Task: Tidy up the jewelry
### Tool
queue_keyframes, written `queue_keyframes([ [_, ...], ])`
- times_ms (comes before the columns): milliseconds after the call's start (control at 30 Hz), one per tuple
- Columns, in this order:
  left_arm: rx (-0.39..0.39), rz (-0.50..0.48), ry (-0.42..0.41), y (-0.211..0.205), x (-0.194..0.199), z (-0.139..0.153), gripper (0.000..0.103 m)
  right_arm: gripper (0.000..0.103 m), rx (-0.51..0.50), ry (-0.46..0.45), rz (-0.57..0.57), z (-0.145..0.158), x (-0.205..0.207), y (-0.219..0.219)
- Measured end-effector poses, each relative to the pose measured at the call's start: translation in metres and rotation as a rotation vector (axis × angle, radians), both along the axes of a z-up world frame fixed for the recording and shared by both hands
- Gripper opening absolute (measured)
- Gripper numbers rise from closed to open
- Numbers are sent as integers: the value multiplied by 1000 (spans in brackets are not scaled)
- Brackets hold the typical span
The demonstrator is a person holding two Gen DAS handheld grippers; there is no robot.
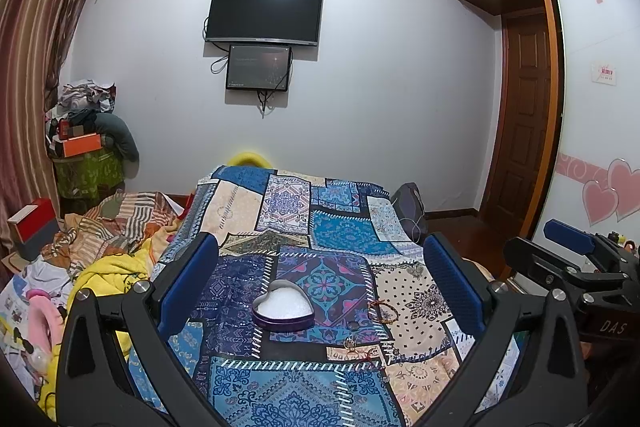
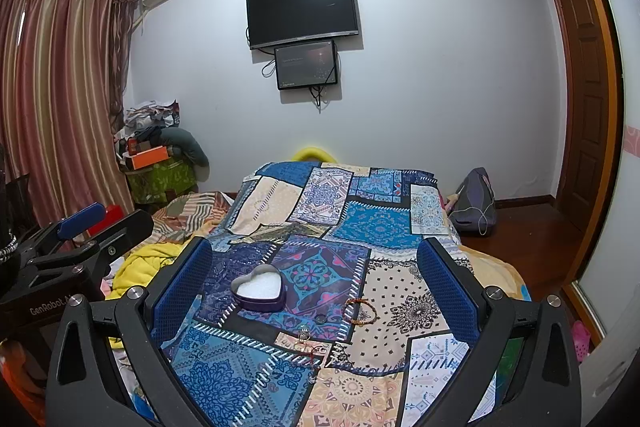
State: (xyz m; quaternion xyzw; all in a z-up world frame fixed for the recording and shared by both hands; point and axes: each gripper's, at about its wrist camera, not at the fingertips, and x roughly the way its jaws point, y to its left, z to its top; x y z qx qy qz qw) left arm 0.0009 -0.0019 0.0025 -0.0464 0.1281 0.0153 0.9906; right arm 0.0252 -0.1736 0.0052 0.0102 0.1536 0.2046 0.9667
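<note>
A purple heart-shaped tin (image 1: 283, 307) with white lining sits open on the patchwork cloth (image 1: 320, 235); it also shows in the right wrist view (image 2: 258, 289). A beaded bracelet (image 1: 382, 311) lies to its right, also in the right wrist view (image 2: 361, 311). A dark ring (image 2: 321, 317) and small jewelry pieces (image 2: 310, 341) lie nearer me; small pieces also show in the left wrist view (image 1: 354, 343). My left gripper (image 1: 320, 259) is open and empty above the cloth. My right gripper (image 2: 316, 259) is open and empty, beside the left.
The cloth covers a bed-like surface. Yellow and striped bedding (image 1: 108, 243) is piled to the left. A grey bag (image 2: 474, 203) sits on the wooden floor at right. A wardrobe (image 1: 600, 107) stands at right. A TV (image 1: 264, 13) hangs on the far wall.
</note>
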Motion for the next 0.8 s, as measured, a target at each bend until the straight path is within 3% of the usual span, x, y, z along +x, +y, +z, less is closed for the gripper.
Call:
queue_keyframes([
  [800, 5, 0, 1, -1, 1, 0, 103, 102, -3, 11, 1, -2, 3, 0],
])
